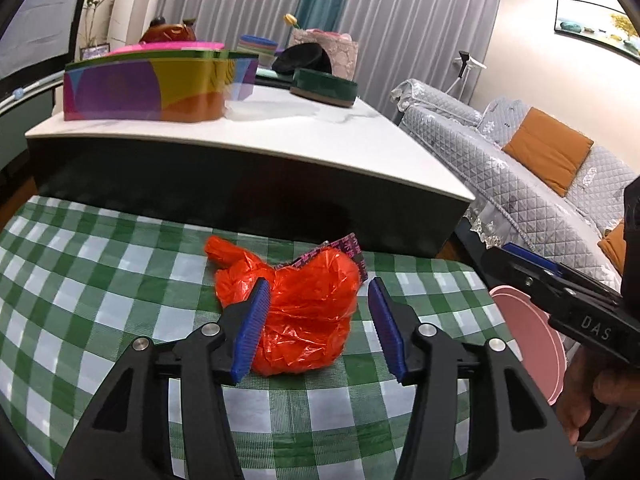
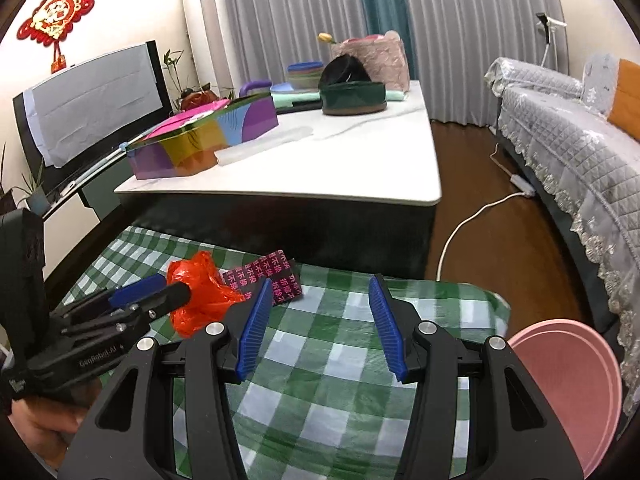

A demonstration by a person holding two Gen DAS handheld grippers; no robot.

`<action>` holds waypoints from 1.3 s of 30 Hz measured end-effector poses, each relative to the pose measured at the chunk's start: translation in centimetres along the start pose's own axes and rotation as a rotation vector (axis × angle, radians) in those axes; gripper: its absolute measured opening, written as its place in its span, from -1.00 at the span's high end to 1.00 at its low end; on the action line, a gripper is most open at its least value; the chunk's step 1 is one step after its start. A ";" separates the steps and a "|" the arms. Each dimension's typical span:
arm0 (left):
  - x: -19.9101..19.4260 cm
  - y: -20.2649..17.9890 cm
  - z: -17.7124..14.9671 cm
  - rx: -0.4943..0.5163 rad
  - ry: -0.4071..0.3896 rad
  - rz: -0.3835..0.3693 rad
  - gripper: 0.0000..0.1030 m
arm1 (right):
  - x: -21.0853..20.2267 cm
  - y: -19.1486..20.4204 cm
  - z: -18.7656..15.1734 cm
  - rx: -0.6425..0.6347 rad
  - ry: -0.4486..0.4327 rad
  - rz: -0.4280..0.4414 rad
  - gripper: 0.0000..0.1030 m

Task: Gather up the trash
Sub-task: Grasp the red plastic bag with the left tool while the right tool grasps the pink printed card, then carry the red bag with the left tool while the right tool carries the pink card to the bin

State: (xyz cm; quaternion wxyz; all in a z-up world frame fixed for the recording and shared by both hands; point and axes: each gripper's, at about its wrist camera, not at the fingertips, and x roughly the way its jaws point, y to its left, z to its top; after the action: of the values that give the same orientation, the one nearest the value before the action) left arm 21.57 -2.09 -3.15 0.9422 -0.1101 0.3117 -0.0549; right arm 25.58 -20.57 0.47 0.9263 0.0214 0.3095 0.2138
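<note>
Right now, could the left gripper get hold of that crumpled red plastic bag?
Probably yes. The left gripper is open, its blue fingers either side of the red plastic bag on the green checked cloth, with nothing in between.

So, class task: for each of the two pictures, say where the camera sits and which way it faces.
Left wrist: on the left gripper, looking forward and down at the red plastic bag between its open fingers; the right gripper and a hand show at right.
Right wrist: on the right gripper, facing bare checked cloth; the left gripper shows at left.
Both share the bag, cloth, pink bin and white table.
</note>
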 end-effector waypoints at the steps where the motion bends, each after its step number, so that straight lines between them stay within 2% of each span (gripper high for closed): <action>1: 0.3 0.1 0.0 0.001 0.010 0.006 0.13 | 0.6 0.2 0.1 -0.001 0.008 0.015 0.02; 3: 0.4 0.6 -0.1 -0.004 0.014 0.022 0.47 | 1.8 0.6 0.2 -0.008 0.019 0.031 0.02; 8: -0.4 1.6 0.2 -0.020 -0.002 0.101 0.72 | 5.8 0.9 -0.3 0.012 0.078 0.076 0.02; 13: -0.9 3.0 0.4 -0.054 -0.013 0.151 0.74 | 9.4 0.7 -0.6 0.057 0.129 0.098 0.02; 19: -0.9 3.5 0.7 -0.052 -0.007 0.145 0.74 | 11.9 1.2 -0.3 0.053 0.187 0.145 0.02; 23: -0.8 3.5 0.7 -0.051 -0.003 0.142 0.74 | 11.9 1.5 -0.5 0.042 0.195 0.154 0.04; 25: -0.8 3.4 0.6 -0.053 -0.003 0.142 0.74 | 11.9 1.8 -0.5 0.032 0.203 0.163 0.20; 27: -0.7 3.3 0.6 -0.048 -0.001 0.142 0.74 | 11.7 2.1 -0.6 0.015 0.208 0.174 0.68; 31: -0.8 3.0 0.6 -0.037 0.002 0.141 0.74 | 10.4 3.1 -1.2 -0.033 0.210 0.210 0.85; 39: -2.3 3.0 0.3 -0.037 -0.002 0.130 0.74 | 6.2 4.4 -1.5 -0.065 0.150 0.142 0.98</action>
State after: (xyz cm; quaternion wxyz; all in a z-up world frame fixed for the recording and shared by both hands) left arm 20.02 1.25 -2.27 0.9419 -0.1070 0.3182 0.0124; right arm 27.48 -14.16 -3.44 0.8832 -0.0031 0.3686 0.2899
